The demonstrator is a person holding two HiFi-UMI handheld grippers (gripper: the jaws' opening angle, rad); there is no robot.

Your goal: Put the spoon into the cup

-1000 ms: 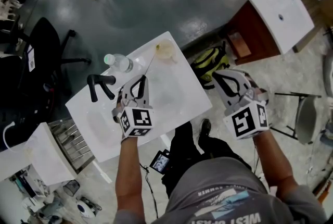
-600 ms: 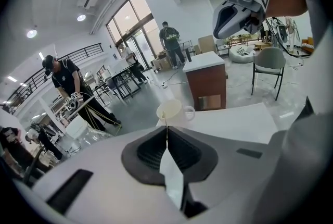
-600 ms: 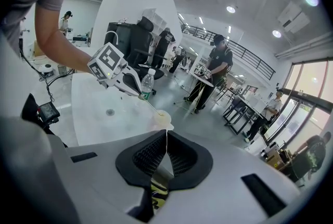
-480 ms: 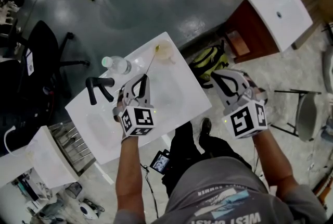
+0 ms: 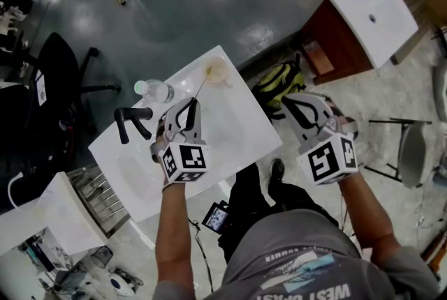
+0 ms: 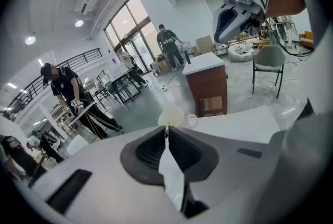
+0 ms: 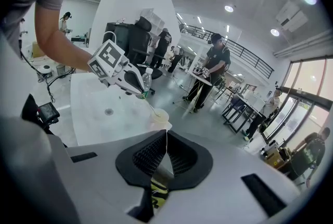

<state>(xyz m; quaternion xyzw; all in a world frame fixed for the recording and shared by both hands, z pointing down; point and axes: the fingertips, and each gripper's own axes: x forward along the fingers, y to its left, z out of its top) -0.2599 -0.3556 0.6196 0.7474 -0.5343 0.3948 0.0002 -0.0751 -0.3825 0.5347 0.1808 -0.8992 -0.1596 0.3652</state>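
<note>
A pale cup (image 5: 220, 70) stands near the far corner of the white table (image 5: 237, 131). A thin spoon (image 5: 202, 84) slants from the cup down to my left gripper (image 5: 190, 104), which is shut on its handle. In the left gripper view the jaws are closed (image 6: 166, 134) with the cup (image 6: 171, 116) just beyond them. The right gripper view shows the spoon (image 7: 148, 106) reaching into the cup (image 7: 159, 116) from the left gripper (image 7: 136, 91). My right gripper (image 5: 286, 102) hangs off the table's right side, shut (image 7: 166, 139) and empty.
A clear water bottle (image 5: 155, 90) and a black faucet (image 5: 131, 121) stand on the table's left part. A yellow-green backpack (image 5: 278, 79) lies on the floor beyond the right gripper. A black office chair (image 5: 56, 75) is at left, another white sink unit (image 5: 374, 16) at top right.
Both grippers and the spoon keep their places; only the head view has shifted slightly.
</note>
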